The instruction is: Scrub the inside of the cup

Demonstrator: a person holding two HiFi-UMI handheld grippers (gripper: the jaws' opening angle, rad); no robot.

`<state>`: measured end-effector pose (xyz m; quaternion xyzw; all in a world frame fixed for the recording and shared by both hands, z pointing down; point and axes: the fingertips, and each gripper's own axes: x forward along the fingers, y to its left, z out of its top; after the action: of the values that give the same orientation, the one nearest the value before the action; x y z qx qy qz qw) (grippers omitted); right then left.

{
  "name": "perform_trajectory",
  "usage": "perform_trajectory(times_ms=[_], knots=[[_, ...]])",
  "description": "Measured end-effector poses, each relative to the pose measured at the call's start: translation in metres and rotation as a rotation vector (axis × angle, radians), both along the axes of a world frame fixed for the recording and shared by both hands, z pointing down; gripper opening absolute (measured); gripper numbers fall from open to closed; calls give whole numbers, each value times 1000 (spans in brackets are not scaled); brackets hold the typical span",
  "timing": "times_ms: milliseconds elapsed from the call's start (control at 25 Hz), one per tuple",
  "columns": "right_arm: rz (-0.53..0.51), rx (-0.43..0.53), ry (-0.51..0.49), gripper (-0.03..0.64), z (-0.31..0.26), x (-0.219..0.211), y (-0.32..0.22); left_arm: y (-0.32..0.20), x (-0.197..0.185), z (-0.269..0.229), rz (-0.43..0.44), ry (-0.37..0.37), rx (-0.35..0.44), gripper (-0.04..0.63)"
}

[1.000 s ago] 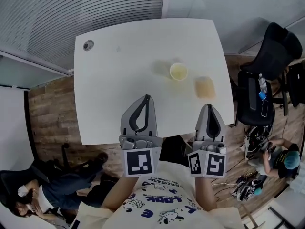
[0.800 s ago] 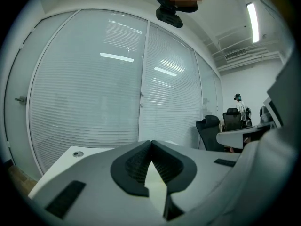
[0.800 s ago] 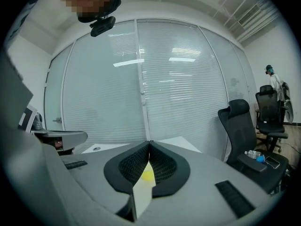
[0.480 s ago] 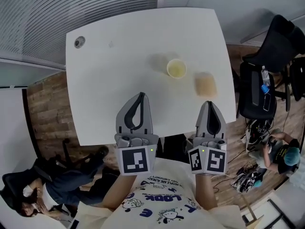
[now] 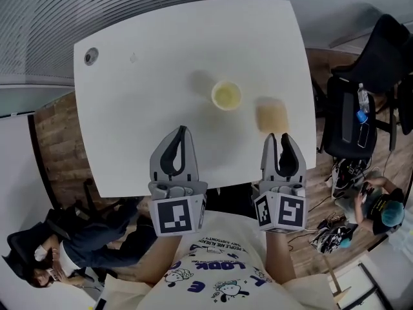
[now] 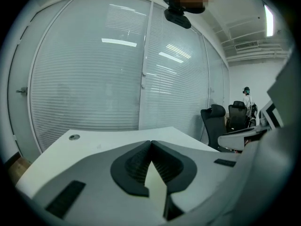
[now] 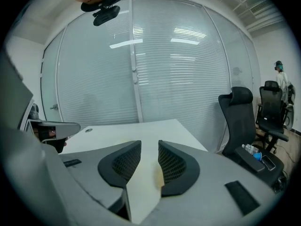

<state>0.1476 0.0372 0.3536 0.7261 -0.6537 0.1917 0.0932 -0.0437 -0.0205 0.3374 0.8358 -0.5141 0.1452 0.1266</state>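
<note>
A: Two grippers, state?
B: Left gripper (image 5: pixel 181 129) fingers (image 6: pixel 136 166) pressed together, empty. Right gripper (image 5: pixel 279 136) fingers (image 7: pixel 175 166) just opening, narrow gap, nothing between.
A: Cup (image 5: pixel 226 95)?
B: Upright on desk (image 5: pixel 142 108), ahead of both; sponge (image 5: pixel 271 115) near it, apart.

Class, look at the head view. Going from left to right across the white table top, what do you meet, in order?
cable hole → cup → sponge
</note>
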Motion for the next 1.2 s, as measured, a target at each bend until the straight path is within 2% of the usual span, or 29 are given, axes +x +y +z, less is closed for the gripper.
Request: perform_trajectory(times_ms=[440, 680, 920, 1200], knots=[[-34, -136, -3, 234, 50, 35, -5, -4, 18, 29, -58, -16, -79, 26], [-52, -243, -31, 293, 80, 43, 3, 3, 26, 38, -41, -35, -97, 26], [-80, -300, -16, 351, 101, 51, 2, 1, 28, 53, -44, -47, -136, 26], [-112, -357, -27, 373, 120, 52, 1, 2, 23, 63, -77, -46, -172, 26]])
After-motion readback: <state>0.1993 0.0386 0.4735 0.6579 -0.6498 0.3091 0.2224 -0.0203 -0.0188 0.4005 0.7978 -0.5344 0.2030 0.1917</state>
